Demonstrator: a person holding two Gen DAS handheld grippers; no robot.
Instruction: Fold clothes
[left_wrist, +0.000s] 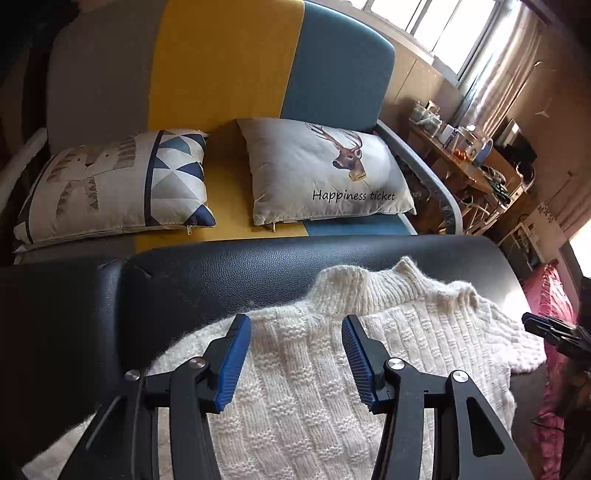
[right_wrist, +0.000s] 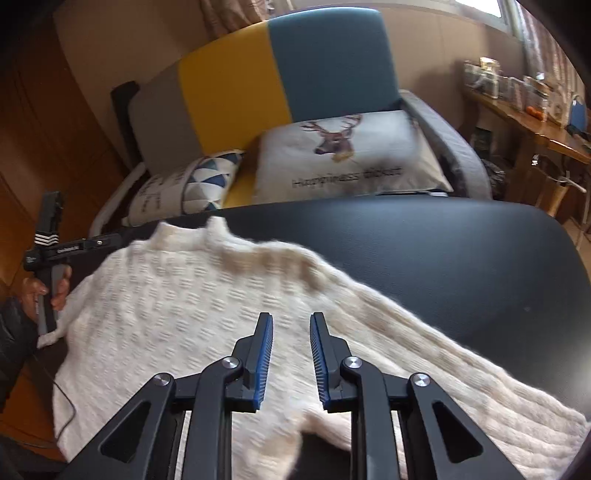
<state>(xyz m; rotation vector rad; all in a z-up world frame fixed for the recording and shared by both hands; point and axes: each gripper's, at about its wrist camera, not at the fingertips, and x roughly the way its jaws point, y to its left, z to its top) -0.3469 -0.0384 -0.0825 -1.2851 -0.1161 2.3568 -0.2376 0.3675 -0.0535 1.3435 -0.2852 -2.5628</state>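
A cream knitted sweater (left_wrist: 314, 373) lies flat on a black leather surface (left_wrist: 221, 273), its high collar (left_wrist: 373, 277) toward the far edge. My left gripper (left_wrist: 295, 328) hovers open over the sweater's chest, just below the collar, with nothing between its blue pads. In the right wrist view the same sweater (right_wrist: 177, 306) spreads out with one sleeve (right_wrist: 461, 373) running to the lower right. My right gripper (right_wrist: 291, 325) stands open above the sweater near the sleeve's armpit, empty. The left gripper's handle (right_wrist: 48, 251) shows at the far left, held by a hand.
Beyond the black surface (right_wrist: 461, 251) is a sofa (left_wrist: 221, 66) in grey, yellow and blue with a geometric pillow (left_wrist: 122, 184) and a deer pillow (left_wrist: 325, 173). A wooden desk (left_wrist: 465, 162) with clutter stands right. Pink fabric (left_wrist: 550, 295) lies at the right edge.
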